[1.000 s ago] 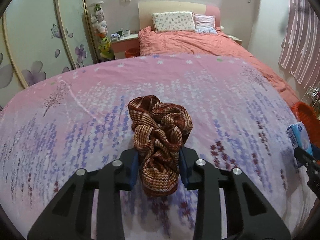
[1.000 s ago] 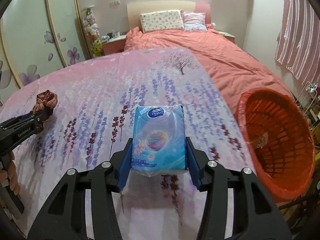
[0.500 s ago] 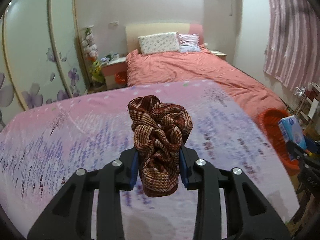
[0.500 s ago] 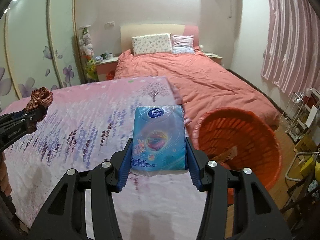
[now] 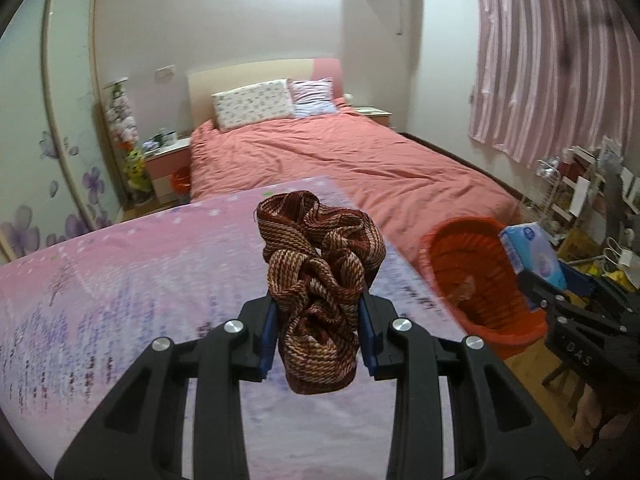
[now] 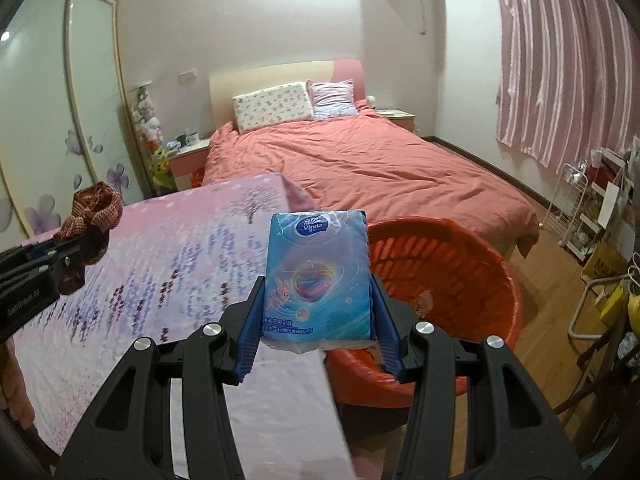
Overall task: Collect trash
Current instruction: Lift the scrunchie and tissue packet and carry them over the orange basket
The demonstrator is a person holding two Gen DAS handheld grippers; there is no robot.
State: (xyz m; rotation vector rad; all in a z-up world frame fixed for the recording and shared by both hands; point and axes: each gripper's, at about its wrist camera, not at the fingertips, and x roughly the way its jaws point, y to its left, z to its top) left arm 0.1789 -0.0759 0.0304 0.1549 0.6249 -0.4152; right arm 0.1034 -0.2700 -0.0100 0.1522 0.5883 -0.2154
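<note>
The left gripper stays clamped on the crumpled brown striped cloth, and the right gripper on the blue tissue pack. Both have lifted off the lavender-print sheet since a second ago. The pack has swung rightward over the near rim of the orange basket, which now sits closer to frame centre, with the pink bed beyond.

The blue tissue pack reads "Vinda" in a white oval near its top edge; the smaller print along its bottom edge is illegible.
</note>
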